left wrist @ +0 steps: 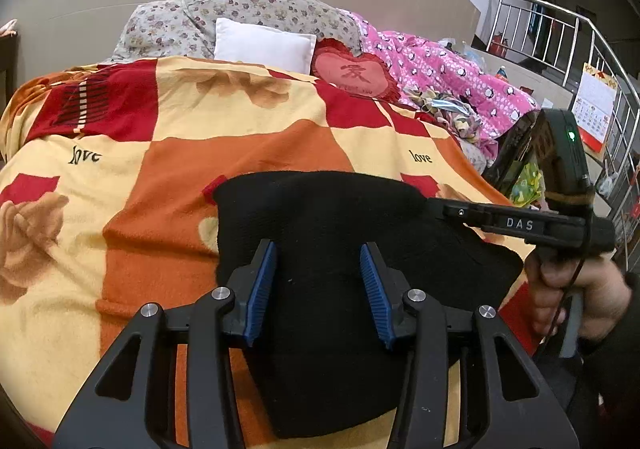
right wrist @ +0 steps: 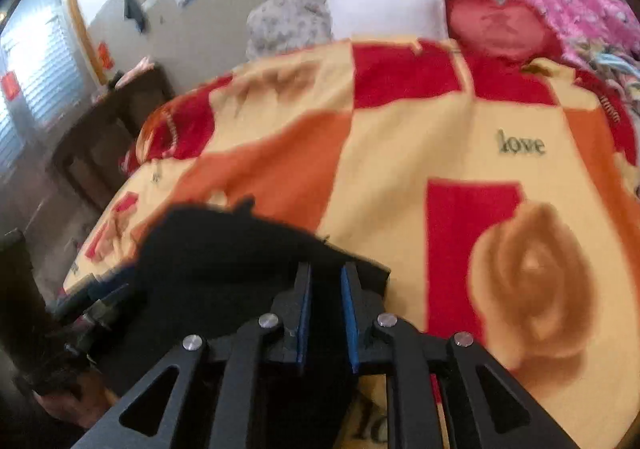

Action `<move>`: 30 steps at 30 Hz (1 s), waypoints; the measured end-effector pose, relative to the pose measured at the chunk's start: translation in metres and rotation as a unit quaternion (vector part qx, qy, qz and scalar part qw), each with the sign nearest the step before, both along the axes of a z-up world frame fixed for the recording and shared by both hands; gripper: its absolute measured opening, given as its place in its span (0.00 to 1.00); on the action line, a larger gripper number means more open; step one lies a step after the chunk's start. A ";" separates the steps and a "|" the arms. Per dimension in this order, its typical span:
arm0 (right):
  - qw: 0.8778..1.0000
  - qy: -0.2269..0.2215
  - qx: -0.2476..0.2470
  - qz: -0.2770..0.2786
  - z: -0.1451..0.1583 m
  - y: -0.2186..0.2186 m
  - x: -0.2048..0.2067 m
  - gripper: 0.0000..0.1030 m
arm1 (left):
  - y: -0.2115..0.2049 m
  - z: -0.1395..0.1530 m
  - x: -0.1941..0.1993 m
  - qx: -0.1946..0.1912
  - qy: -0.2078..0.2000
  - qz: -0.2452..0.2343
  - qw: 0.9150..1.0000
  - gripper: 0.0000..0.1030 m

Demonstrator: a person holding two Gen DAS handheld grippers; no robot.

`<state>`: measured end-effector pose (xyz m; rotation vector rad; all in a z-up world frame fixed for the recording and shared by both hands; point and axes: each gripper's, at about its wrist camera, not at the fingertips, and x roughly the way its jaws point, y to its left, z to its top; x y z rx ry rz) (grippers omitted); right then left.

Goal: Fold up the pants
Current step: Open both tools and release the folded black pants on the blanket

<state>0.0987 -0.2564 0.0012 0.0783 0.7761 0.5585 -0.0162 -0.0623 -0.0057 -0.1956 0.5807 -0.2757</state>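
The black pants (left wrist: 340, 233) lie in a compact folded bundle on the checked bed blanket (left wrist: 224, 153). My left gripper (left wrist: 320, 247) hovers over the middle of the bundle, open, with only cloth beneath the blue pads (left wrist: 262, 289). My right gripper (left wrist: 446, 211) comes in from the right, held by a hand (left wrist: 576, 297), with its tip at the bundle's upper right edge. The right wrist view is blurred. There the right gripper (right wrist: 326, 269) stands with its jaws nearly together and dark cloth of the pants (right wrist: 224, 261) in the narrow gap.
A white pillow (left wrist: 262, 45), a red heart cushion (left wrist: 354, 75) and a pink patterned quilt (left wrist: 448, 77) lie at the head of the bed. A metal railing (left wrist: 568, 45) stands far right. A dark wooden table (right wrist: 108, 129) stands left of the bed.
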 end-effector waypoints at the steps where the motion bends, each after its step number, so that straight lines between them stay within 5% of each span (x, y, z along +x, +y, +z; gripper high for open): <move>1: 1.000 0.002 0.003 0.000 -0.001 0.000 0.000 0.13 | 0.000 0.000 0.000 -0.001 -0.001 -0.001 1.000 0.43; 8: 0.998 -0.026 0.042 -0.038 0.030 -0.017 -0.036 0.14 | 0.000 0.000 0.000 -0.002 -0.001 0.000 1.000 0.44; 12: 1.000 0.005 -0.013 -0.002 0.006 0.008 -0.062 0.16 | -0.002 0.000 -0.001 0.004 -0.002 -0.003 1.000 0.52; 13: 0.999 -0.040 -0.022 -0.007 0.001 0.011 -0.073 0.16 | -0.003 0.000 -0.001 0.007 -0.002 -0.005 1.000 0.57; 15: 0.999 -0.046 -0.027 -0.010 0.001 0.009 -0.079 0.16 | -0.007 -0.001 -0.002 0.017 -0.003 -0.011 1.000 0.64; 19: 0.998 -0.042 0.014 -0.033 0.019 0.000 -0.094 0.17 | -0.008 -0.002 -0.002 0.021 -0.003 -0.007 1.000 0.64; 23: 0.997 -0.042 -0.054 -0.022 0.000 0.017 -0.101 0.27 | -0.012 -0.002 -0.002 0.028 0.000 0.006 1.000 0.64; 24: 0.996 -0.071 -0.042 -0.025 -0.001 0.013 -0.106 0.27 | -0.013 -0.002 -0.002 0.030 0.001 0.010 1.000 0.64; 30: 0.997 -0.067 -0.026 -0.015 -0.005 0.006 -0.104 0.27 | -0.019 -0.001 0.000 0.036 0.033 0.052 0.997 0.66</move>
